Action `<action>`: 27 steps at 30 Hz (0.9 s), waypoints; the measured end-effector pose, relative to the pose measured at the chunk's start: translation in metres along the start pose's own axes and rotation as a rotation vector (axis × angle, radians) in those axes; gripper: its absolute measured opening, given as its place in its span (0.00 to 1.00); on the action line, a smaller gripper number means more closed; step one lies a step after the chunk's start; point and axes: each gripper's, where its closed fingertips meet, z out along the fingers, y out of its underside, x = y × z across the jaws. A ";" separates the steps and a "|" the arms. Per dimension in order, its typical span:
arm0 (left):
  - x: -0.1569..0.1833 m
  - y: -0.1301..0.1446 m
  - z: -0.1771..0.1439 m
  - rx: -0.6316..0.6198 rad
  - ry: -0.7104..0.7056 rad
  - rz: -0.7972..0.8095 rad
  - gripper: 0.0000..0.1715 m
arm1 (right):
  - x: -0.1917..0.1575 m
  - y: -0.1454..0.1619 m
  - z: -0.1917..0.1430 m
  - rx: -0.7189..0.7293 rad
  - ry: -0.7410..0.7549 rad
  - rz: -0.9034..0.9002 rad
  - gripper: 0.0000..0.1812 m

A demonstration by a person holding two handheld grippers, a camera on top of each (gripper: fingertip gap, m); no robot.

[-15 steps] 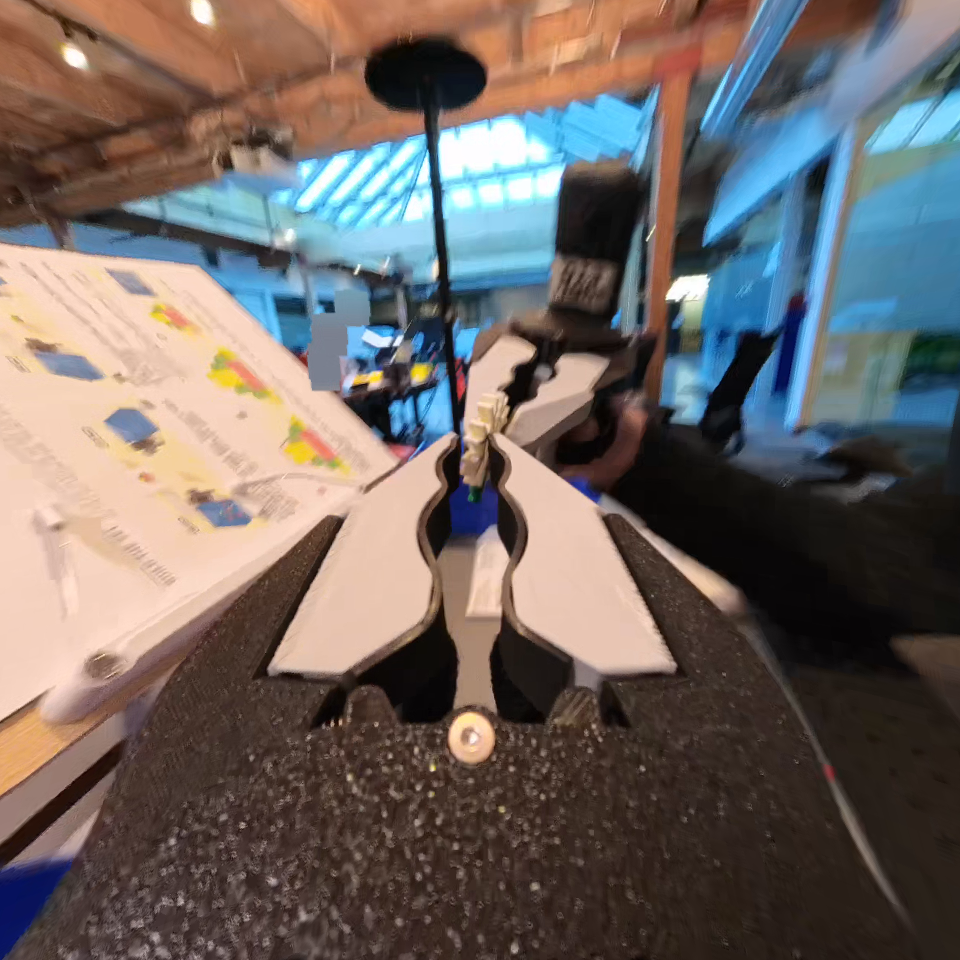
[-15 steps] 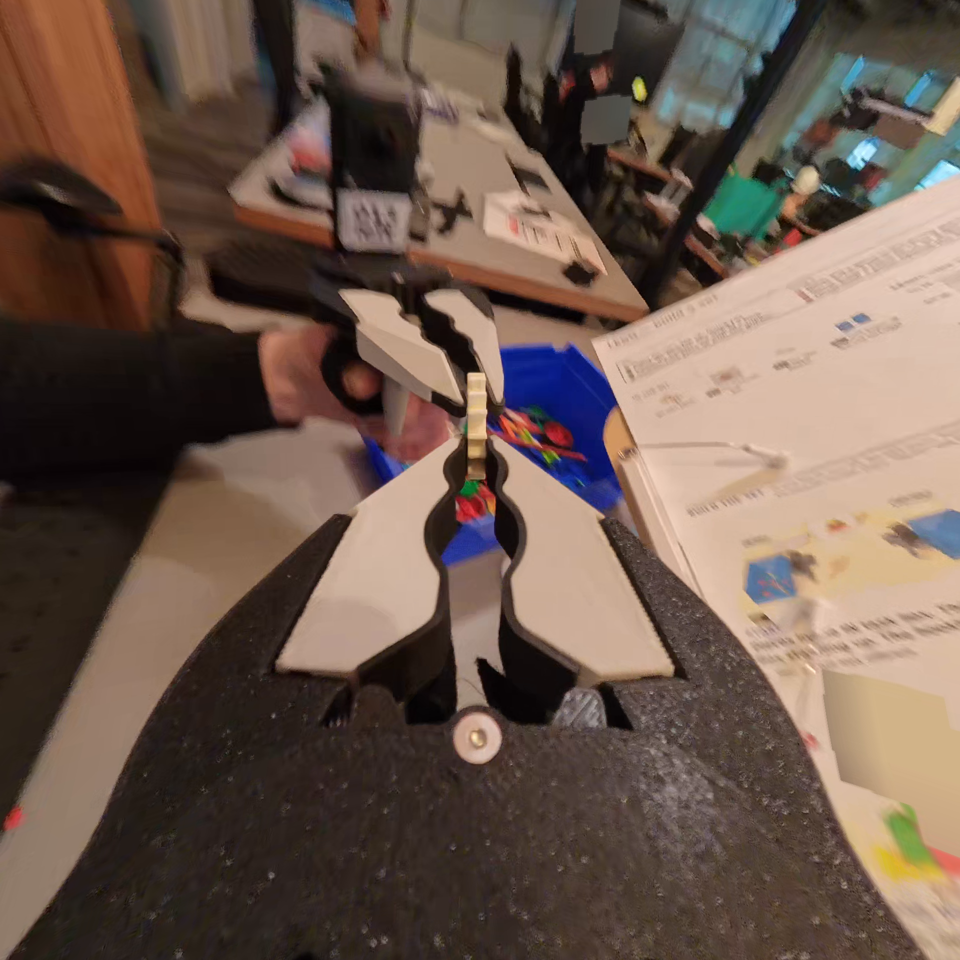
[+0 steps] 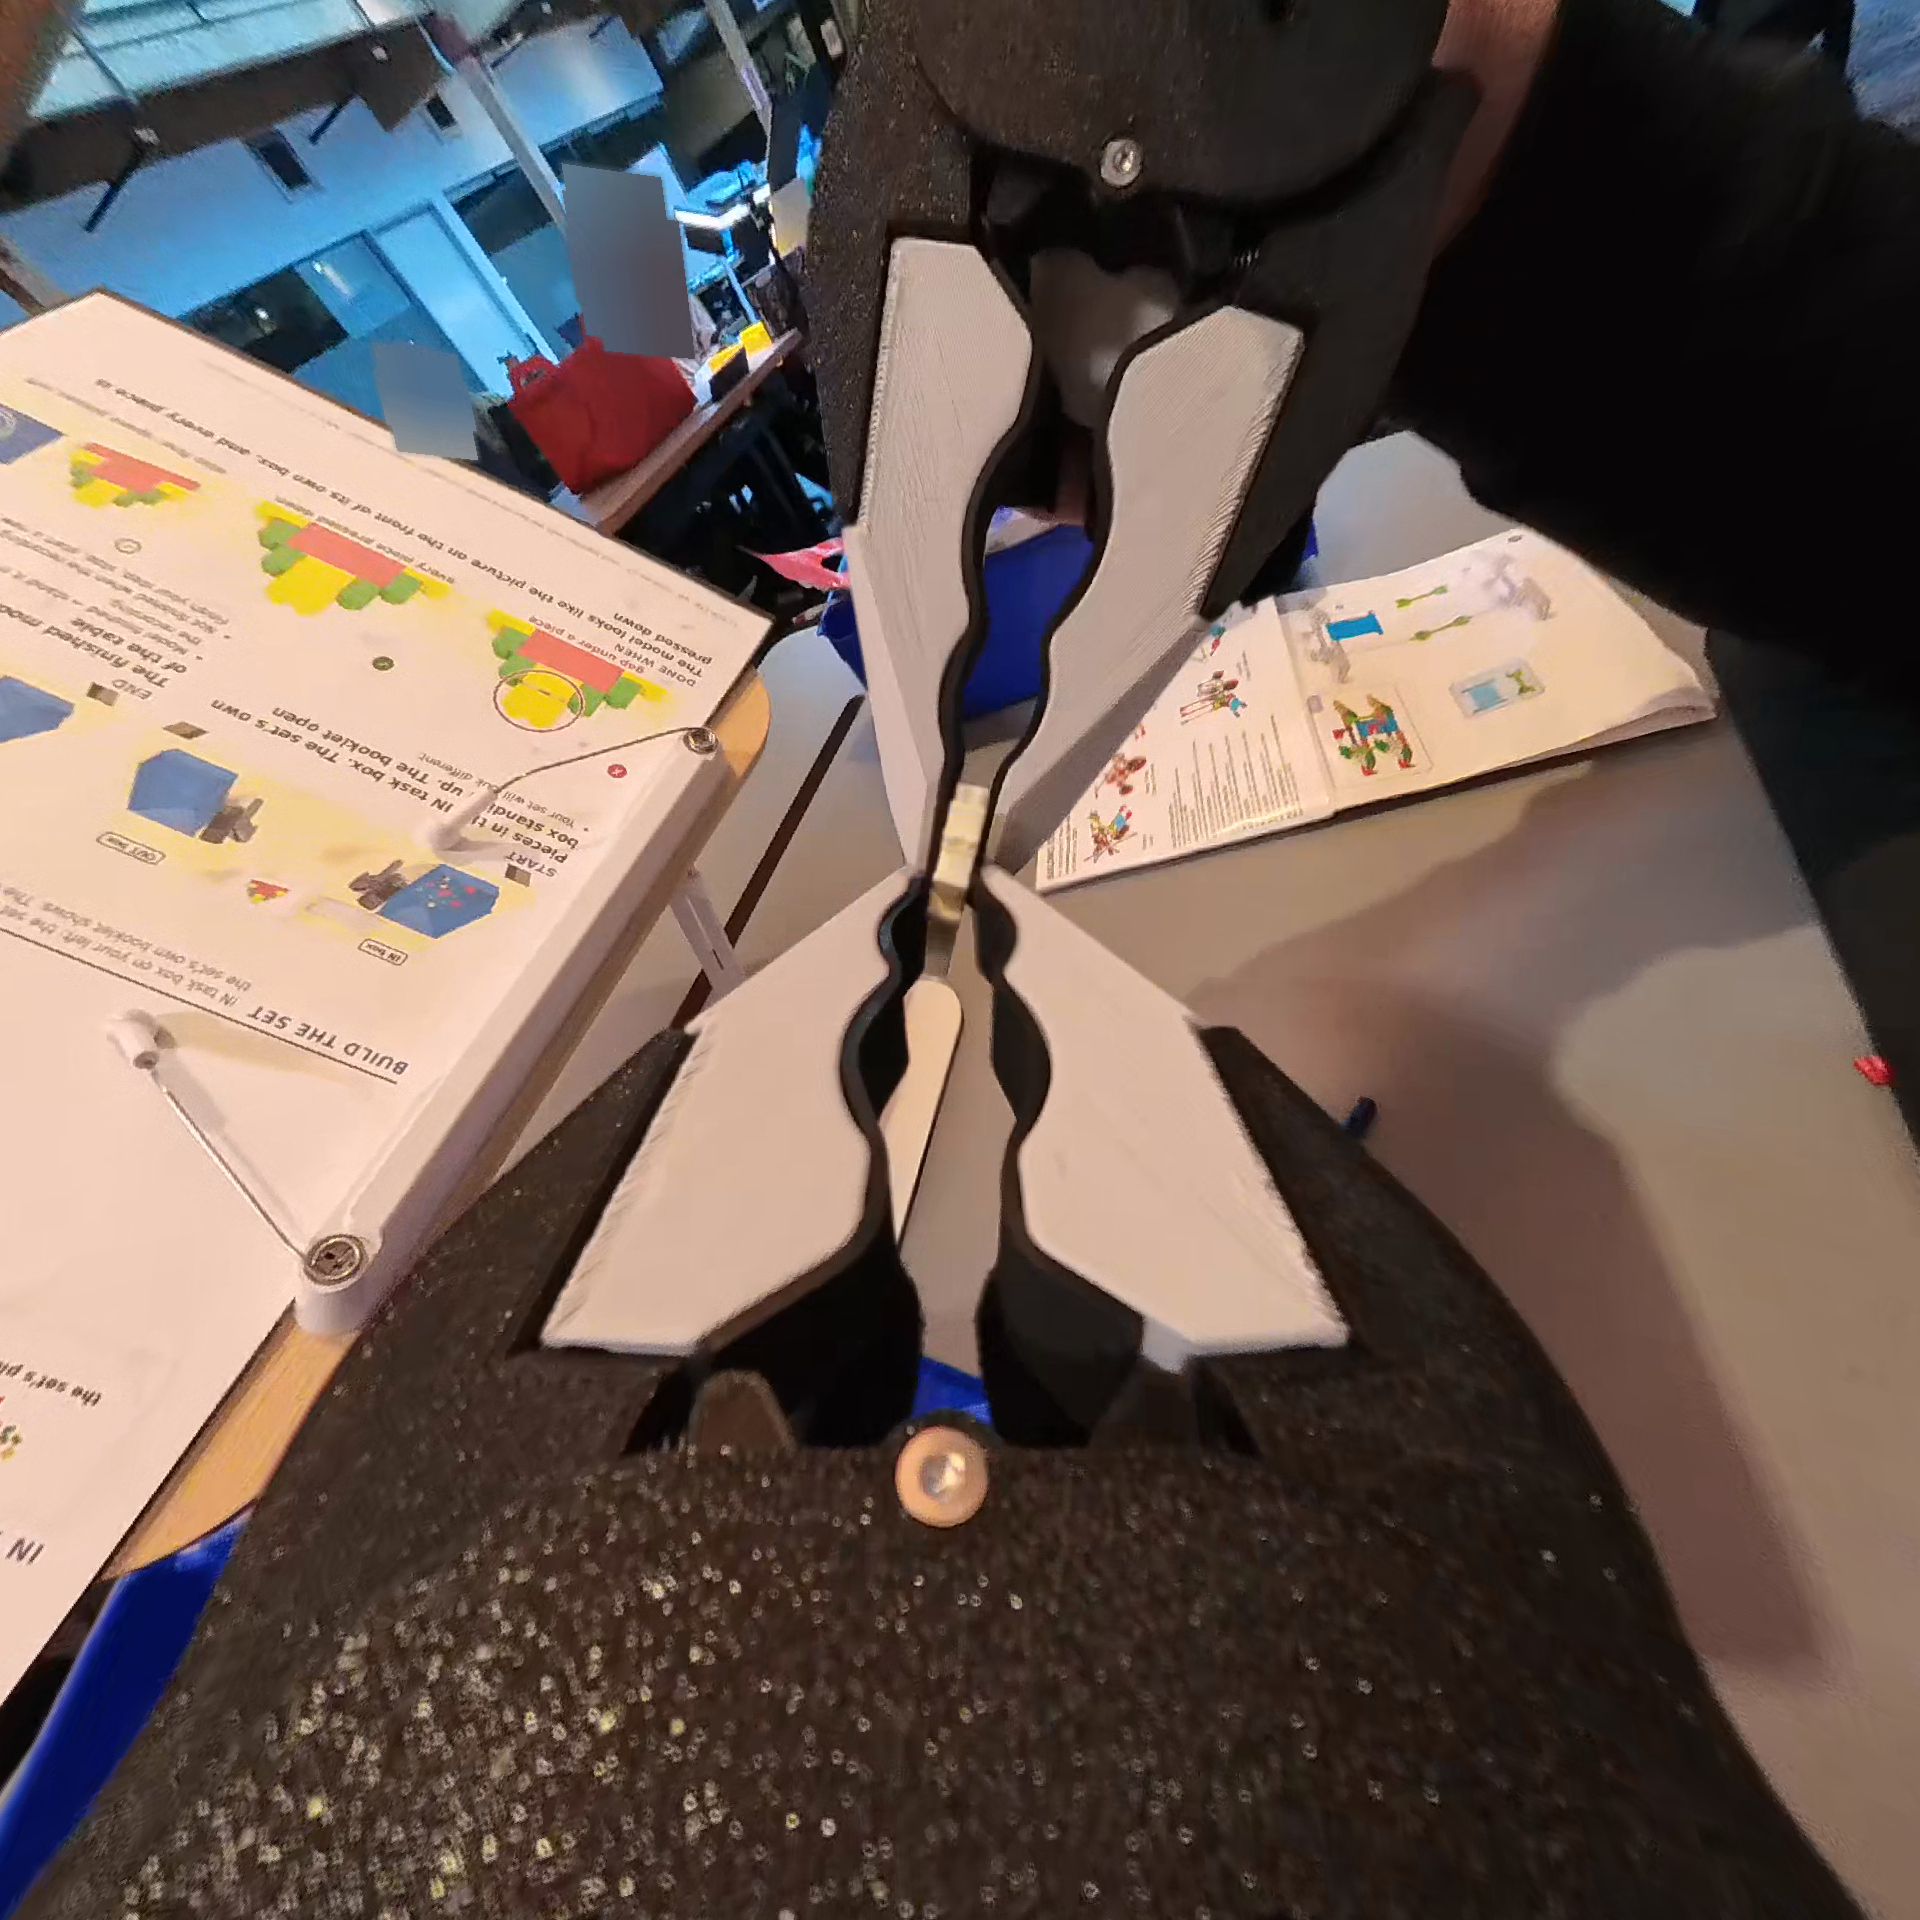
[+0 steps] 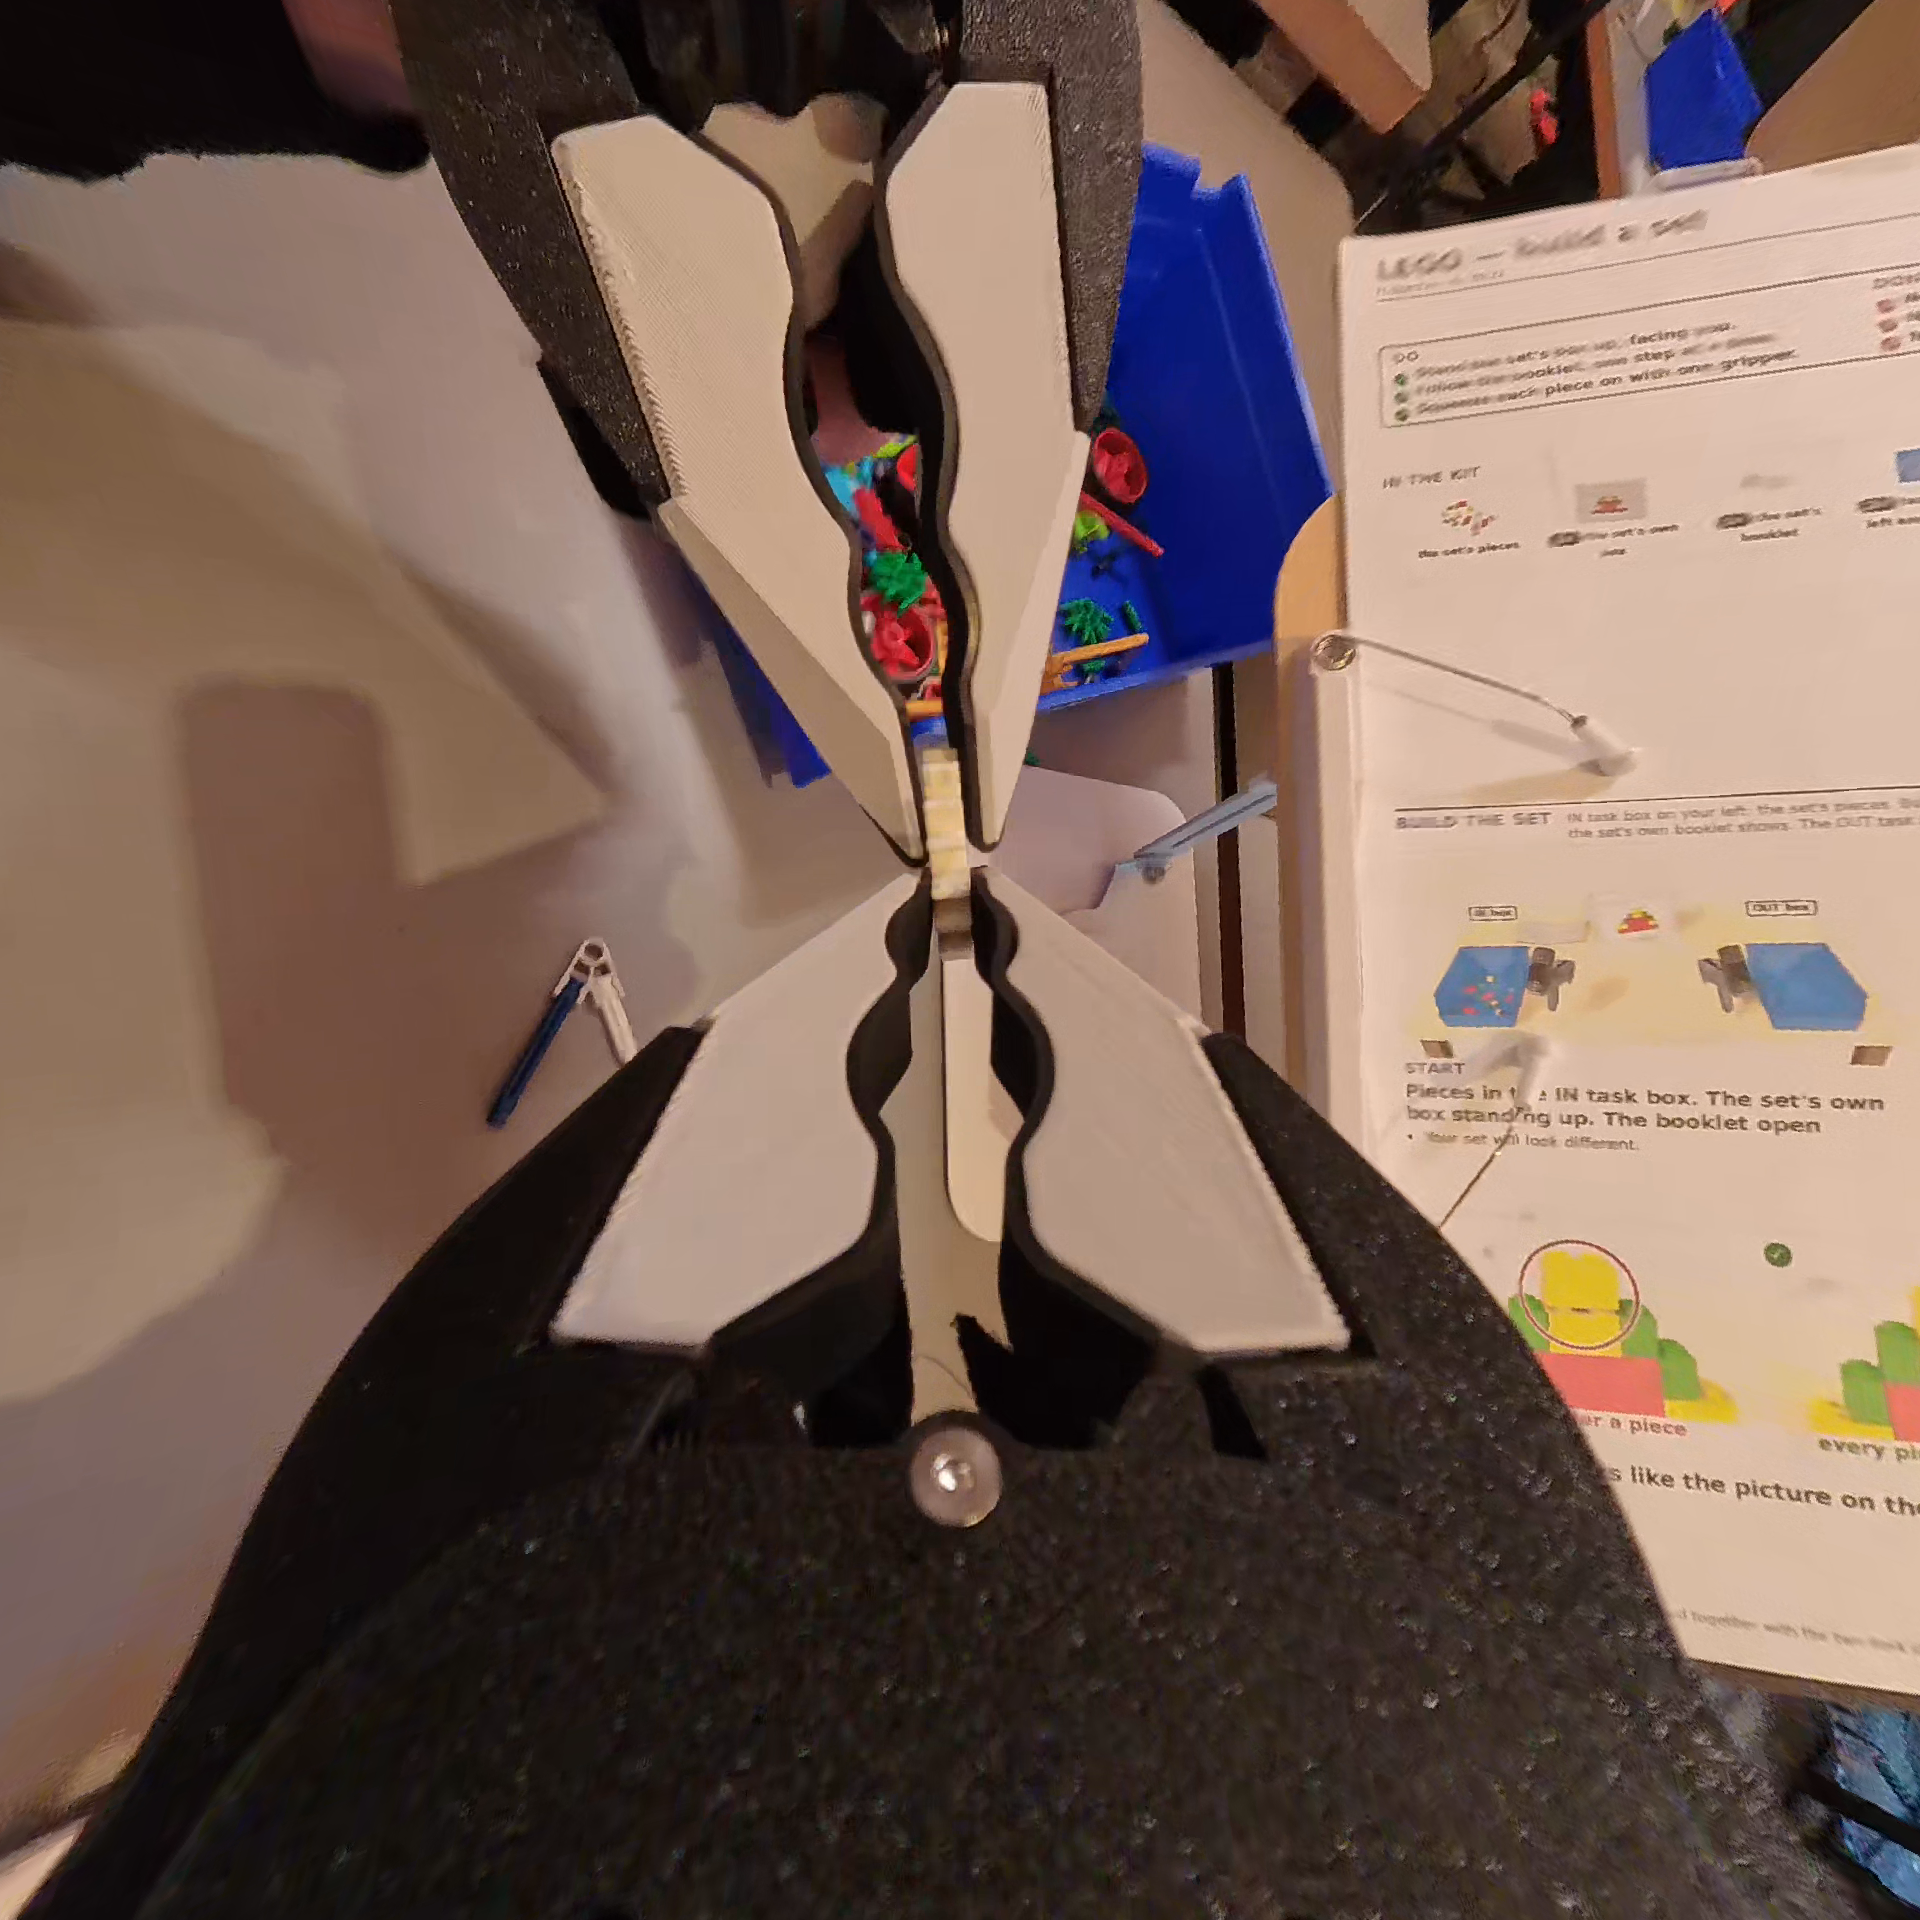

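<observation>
Left wrist view: my left tongs (image 3: 951,902) and right tongs (image 3: 961,821) meet tip to tip, both pinching one cream ridged piece (image 3: 961,831) lengthwise.

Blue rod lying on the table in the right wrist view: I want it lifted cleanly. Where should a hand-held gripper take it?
Grip the blue rod at its bare mid-shaft, from above, closing across its width: it lies flat and slanted, and a white clip crowds its far end.

Each gripper, the left gripper (image 3: 948,894) and the right gripper (image 4: 951,883), has pale grey wavy-edged fingers (image 3: 748,1164) lined in black. Behind the fingers sits a speckled black body with a silver screw (image 3: 940,1475). Beyond the right gripper shows a black sleeve (image 3: 1683,312).
</observation>
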 end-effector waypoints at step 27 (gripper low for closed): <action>-0.028 -0.039 -0.022 0.414 0.006 -0.234 0.05 | 0.024 -0.036 -0.024 0.565 -0.132 0.241 0.01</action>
